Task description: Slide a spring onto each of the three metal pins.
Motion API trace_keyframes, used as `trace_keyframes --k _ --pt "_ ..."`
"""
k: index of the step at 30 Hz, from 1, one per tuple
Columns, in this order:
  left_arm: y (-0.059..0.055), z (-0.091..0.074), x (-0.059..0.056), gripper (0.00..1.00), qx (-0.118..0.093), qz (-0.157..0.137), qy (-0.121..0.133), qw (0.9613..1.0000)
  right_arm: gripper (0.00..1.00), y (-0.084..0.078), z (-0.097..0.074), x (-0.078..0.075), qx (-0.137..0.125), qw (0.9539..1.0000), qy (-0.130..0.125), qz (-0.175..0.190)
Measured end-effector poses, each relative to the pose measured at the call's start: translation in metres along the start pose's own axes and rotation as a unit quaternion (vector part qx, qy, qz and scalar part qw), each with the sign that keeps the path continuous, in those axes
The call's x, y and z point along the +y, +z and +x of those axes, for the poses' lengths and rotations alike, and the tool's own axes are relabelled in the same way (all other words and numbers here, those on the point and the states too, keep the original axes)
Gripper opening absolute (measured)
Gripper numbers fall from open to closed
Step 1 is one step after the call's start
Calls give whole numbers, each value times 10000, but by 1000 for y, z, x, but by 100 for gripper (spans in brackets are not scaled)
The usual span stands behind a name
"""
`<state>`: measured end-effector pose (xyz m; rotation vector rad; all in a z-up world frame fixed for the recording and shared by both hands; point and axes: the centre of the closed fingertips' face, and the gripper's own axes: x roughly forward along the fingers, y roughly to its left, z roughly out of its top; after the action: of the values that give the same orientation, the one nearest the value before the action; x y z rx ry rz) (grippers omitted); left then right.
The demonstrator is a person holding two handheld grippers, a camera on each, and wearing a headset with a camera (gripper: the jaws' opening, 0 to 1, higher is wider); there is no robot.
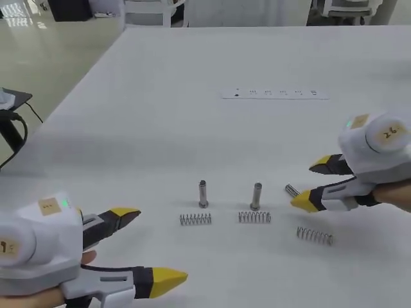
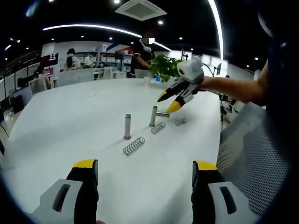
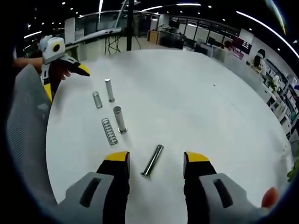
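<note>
Two metal pins stand upright on the white table, one [image 1: 203, 194] left of the other [image 1: 256, 196]. A third pin [image 1: 292, 190] lies on its side between the fingers of my open right gripper [image 1: 306, 185], untouched; the right gripper view shows it [image 3: 153, 160] flat on the table between the jaws. Three springs lie loose: one [image 1: 195, 219] before the left pin, one [image 1: 254, 217] before the middle pin, one [image 1: 314, 235] nearer the right gripper. My left gripper [image 1: 154, 245] hovers open at the near left, short of the left spring [image 2: 134, 145].
A white power strip [image 1: 275, 94] lies farther back on the table [image 1: 160, 128]. A grey mesh chair [image 2: 247, 154] sits at the table's near edge. People stand far off in the office behind.
</note>
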<state>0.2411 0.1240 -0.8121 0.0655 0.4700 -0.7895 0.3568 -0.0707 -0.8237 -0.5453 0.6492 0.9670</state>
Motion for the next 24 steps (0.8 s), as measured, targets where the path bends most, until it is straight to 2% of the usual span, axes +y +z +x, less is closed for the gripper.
trace_keyframes --k 10,24 --pt "0 0 0 79 3 3 -5 10000 34 -4 9 -5 215 9998 -9 49" --pt "-2 1 0 78 10 -22 -9 10000 24 -2 17 -6 347 9993 -29 168"
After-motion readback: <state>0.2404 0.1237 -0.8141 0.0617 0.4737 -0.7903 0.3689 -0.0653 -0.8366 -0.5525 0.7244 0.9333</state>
